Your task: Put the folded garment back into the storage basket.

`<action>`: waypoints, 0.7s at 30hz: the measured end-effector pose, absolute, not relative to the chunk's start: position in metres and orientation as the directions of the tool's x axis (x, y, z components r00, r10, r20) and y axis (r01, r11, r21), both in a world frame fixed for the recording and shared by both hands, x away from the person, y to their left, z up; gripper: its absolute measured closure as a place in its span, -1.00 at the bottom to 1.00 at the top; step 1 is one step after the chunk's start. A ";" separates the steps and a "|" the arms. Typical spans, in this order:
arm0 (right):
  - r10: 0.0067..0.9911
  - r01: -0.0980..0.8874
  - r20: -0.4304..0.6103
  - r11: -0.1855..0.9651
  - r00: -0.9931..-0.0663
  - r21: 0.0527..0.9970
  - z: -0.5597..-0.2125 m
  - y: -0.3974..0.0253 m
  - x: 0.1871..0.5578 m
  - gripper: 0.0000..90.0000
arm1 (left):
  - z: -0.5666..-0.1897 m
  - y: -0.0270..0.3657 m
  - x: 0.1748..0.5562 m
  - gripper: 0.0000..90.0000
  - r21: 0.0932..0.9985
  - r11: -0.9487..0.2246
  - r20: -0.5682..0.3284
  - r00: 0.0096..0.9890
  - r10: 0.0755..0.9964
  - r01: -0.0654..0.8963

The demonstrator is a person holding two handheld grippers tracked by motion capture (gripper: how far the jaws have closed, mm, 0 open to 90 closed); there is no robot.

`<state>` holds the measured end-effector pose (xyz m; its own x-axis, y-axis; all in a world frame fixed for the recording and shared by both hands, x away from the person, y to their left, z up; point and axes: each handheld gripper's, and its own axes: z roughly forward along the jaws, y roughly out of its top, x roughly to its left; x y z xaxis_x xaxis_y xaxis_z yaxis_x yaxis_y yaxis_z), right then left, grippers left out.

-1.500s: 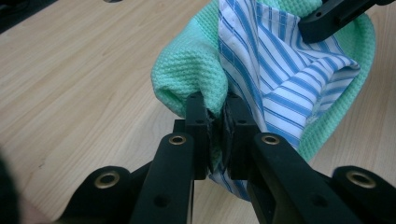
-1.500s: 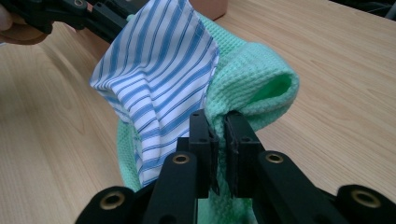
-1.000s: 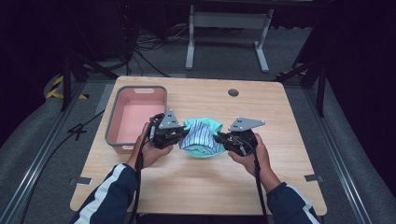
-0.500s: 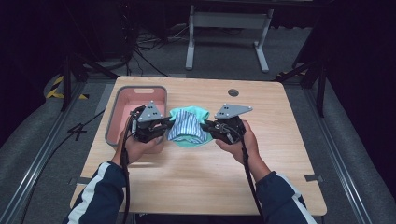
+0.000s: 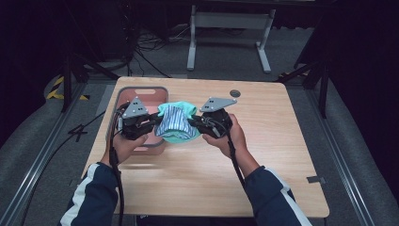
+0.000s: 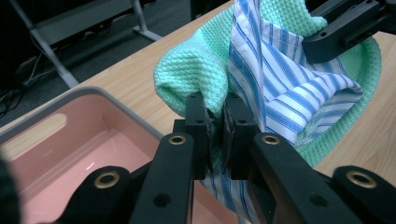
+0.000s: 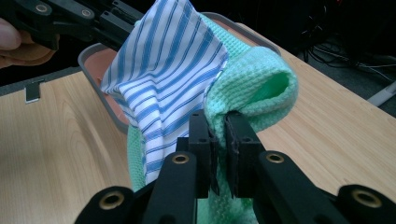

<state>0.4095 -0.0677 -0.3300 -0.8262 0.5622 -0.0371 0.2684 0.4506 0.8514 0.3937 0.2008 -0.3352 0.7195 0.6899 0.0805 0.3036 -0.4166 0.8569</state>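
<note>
left gripper (image 5: pixel 151 123) + right gripper (image 5: pixel 192 123): clamped on cloth bundle (image 5: pixel 175 123) | beside pink bin (image 5: pixel 141 92)

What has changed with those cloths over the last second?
Both grippers, left gripper and right gripper, have carried the bundled green cloth and striped cloth leftward and away from the person, to the edge of the pink tub. Both stay clamped on the bundle; the tub hasn't moved.

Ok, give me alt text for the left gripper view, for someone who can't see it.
The left gripper is shut on a bundle of mint green knit cloth and blue-striped white fabric, held above a wooden table. A pink bin sits lower left, and the right gripper grips the bundle's far side.
</note>
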 end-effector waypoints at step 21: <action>0.504 0.245 -0.039 0.483 -0.863 0.841 -0.332 0.011 0.431 0.81 | -0.332 0.264 0.390 0.83 0.862 -0.370 0.093 0.609 0.787 0.347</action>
